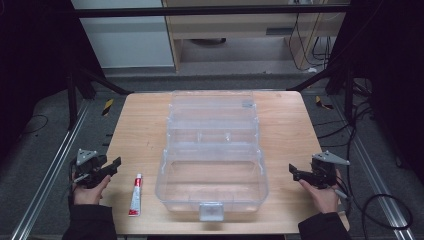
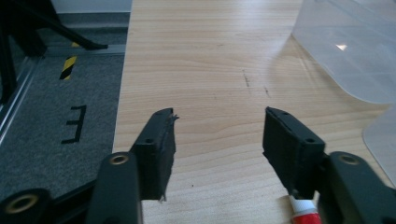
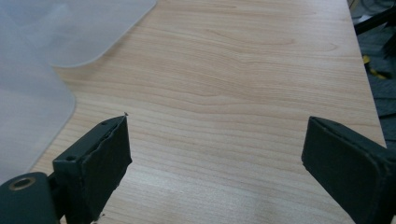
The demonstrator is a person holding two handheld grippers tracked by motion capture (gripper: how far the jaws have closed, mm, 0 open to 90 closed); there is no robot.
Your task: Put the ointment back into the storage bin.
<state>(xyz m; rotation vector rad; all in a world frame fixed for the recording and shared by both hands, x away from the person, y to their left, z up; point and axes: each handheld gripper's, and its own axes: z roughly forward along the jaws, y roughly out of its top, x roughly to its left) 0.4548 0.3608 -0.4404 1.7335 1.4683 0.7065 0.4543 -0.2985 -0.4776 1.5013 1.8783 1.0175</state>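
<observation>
A clear plastic tiered box (image 1: 212,150) stands open in the middle of the wooden table (image 1: 140,125), its trays stepped back toward the far side. A small white and red tube (image 1: 135,194) lies on the table to the left of the box. My left gripper (image 1: 116,165) is held at the table's left edge, just left of the tube, open and holding nothing. Between its jaws (image 2: 219,135) is bare wood, and the tube's end (image 2: 303,212) peeks out beside the right jaw. My right gripper (image 1: 292,171) hovers at the table's right edge, open wide (image 3: 217,140) over bare wood.
The box's translucent wall (image 2: 348,51) rises to the right in the left gripper view and as the same wall (image 3: 32,93) to the left in the right gripper view. Grey floor, metal rails (image 1: 47,175) and cables (image 1: 385,210) flank the table.
</observation>
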